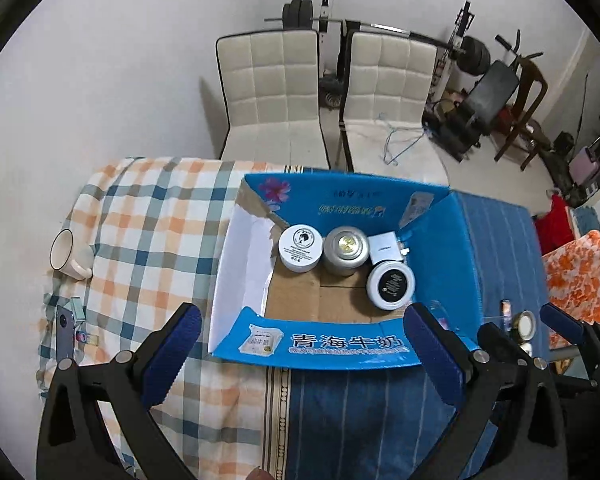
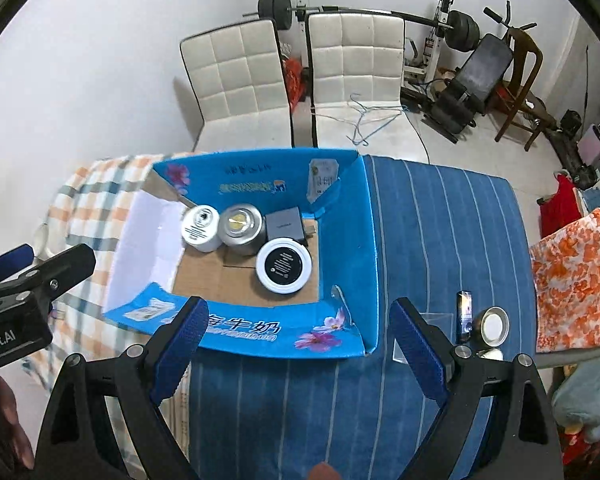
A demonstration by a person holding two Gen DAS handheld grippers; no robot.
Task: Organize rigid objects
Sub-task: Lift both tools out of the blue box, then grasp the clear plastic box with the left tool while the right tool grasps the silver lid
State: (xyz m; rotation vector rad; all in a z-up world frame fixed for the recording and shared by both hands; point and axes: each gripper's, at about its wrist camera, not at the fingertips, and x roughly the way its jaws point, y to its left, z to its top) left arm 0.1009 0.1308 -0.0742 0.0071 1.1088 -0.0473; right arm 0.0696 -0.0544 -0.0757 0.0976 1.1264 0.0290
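Note:
An open blue milk carton box (image 1: 340, 344) (image 2: 260, 332) lies on the table. Inside stand a white jar (image 1: 301, 247) (image 2: 201, 227), a silver tin (image 1: 346, 249) (image 2: 242, 227), a small square box (image 1: 388, 249) (image 2: 286, 224) and a black-lidded white jar (image 1: 391, 285) (image 2: 284, 266). My left gripper (image 1: 304, 334) hovers open over the box's near wall, with nothing between its fingers. My right gripper (image 2: 300, 326) hangs open above the same wall, also holding nothing. To the right on the blue cloth lie a small lipstick-like tube (image 2: 465, 314) and a round gold-rimmed lid (image 2: 494, 326) (image 1: 525, 324).
A white mug (image 1: 68, 256) lies on the checked cloth (image 1: 148, 240) at the left, with a phone (image 1: 65, 334) near the edge. Two white chairs (image 1: 272, 92) stand behind the table. An orange floral cloth (image 2: 576, 276) sits at the right. Gym gear fills the far corner.

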